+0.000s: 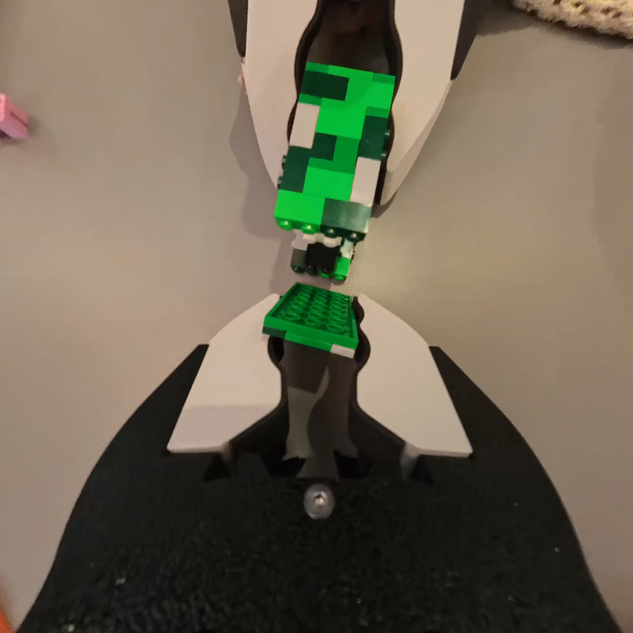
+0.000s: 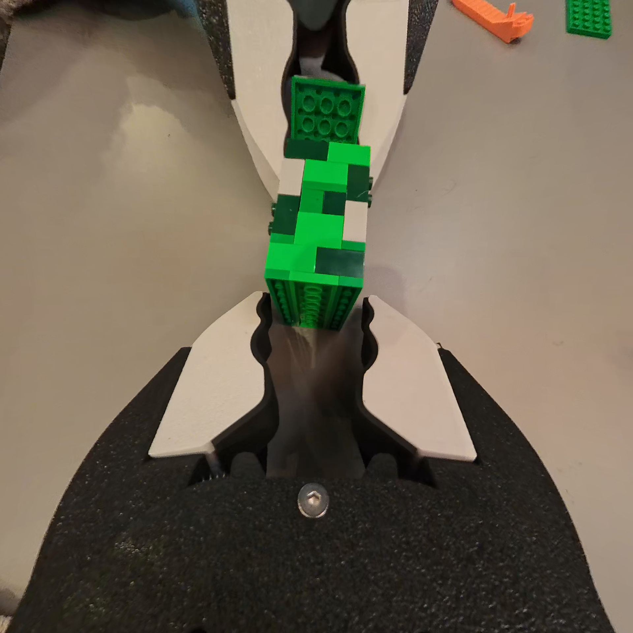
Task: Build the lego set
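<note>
A tall block body (image 1: pixel 334 147) of light green, dark green and white bricks is held lengthwise in my right gripper (image 2: pixel 313 298), which is shut on its base end (image 2: pixel 315 301). My left gripper (image 1: pixel 315 308) is shut on a flat green plate (image 1: pixel 311 318) with its underside facing the camera. The plate sits just in front of the body's narrow studded end (image 1: pixel 322 260), with a small gap between them. In the right wrist view the plate (image 2: pixel 325 113) shows beyond the body, between the left gripper's white fingers (image 2: pixel 257 120).
All of this is above a grey tabletop (image 1: pixel 120 239). A pink piece (image 1: pixel 12 116) lies at the far left. A cream knitted cloth (image 1: pixel 582 13) is at the top right. An orange brick separator (image 2: pixel 493 20) and a loose green plate (image 2: pixel 589 17) lie beyond the grippers. Spacing between my two grippers at the tips: around 6 cm. The right tips stand about 15 cm off the pink piece (image 1: pixel 12 116).
</note>
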